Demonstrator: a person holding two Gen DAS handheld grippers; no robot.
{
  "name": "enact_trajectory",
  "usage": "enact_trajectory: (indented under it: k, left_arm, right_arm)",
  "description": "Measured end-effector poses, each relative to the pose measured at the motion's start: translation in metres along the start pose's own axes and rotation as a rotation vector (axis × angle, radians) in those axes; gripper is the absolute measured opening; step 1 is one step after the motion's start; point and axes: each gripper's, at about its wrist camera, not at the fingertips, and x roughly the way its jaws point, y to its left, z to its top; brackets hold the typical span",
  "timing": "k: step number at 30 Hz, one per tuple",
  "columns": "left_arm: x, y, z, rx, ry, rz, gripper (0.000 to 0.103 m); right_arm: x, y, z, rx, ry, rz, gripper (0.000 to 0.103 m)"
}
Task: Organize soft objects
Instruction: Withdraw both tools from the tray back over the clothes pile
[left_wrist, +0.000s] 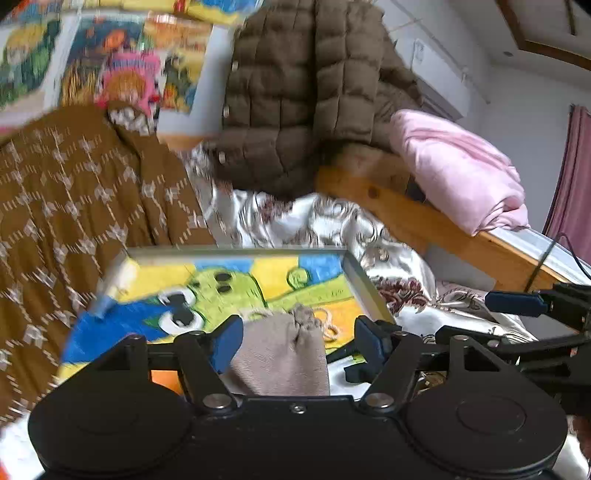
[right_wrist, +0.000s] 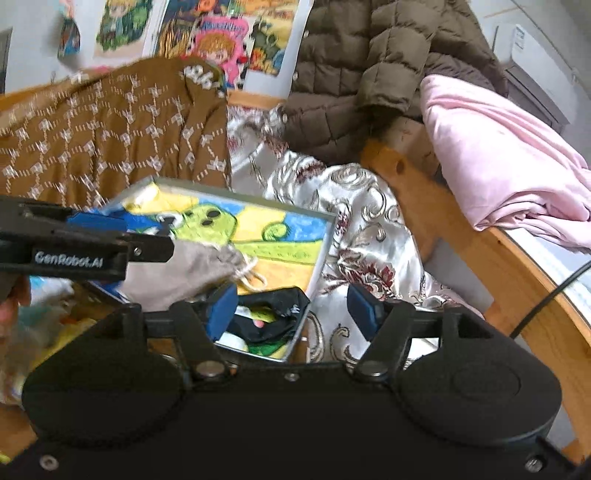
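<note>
Left wrist view: both grippers (left_wrist: 297, 341) (right_wrist: 293, 308) agape, beige drawstring pouch (left_wrist: 284, 358) loose between left pads.

Motion-blurred brown patterned cloth (left_wrist: 74, 206), edge-cropped

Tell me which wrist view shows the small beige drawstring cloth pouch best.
The left wrist view: the small beige drawstring cloth pouch sits centred between the open left gripper fingers, gathered neck and cord visible on the colourful framed picture. In the right wrist view the pouch lies off to the left, partly hidden behind the other gripper.
</note>
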Motion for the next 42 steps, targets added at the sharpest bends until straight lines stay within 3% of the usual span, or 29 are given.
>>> enact_trajectory:
  k: [4, 9, 15, 21, 33, 42]
  left_arm:
    - [-0.041, -0.007, 0.001, 0.041, -0.059, 0.044, 0.076]
    - [-0.094, -0.012, -0.004, 0.053, -0.131, 0.05, 0.086]
    - [-0.156, -0.018, -0.016, 0.091, -0.211, 0.09, 0.091]
    - [-0.212, -0.02, -0.024, 0.09, -0.227, 0.111, 0.097]
    - [-0.302, -0.032, -0.047, 0.074, -0.234, 0.126, 0.102]
    - [-0.33, -0.048, -0.078, 0.076, -0.196, 0.082, 0.102]
  right_arm:
    - [-0.031, 0.002, 0.005, 0.024, -0.041, 0.026, 0.069]
    - [-0.076, 0.009, 0.009, 0.028, -0.102, 0.054, 0.086]
    - [-0.131, 0.017, 0.012, 0.032, -0.16, 0.08, 0.092]
    - [-0.19, 0.024, 0.008, 0.069, -0.223, 0.106, 0.102]
    - [-0.28, 0.035, -0.021, 0.108, -0.289, 0.192, 0.102]
    - [-0.308, 0.042, -0.054, 0.166, -0.24, 0.169, 0.102]
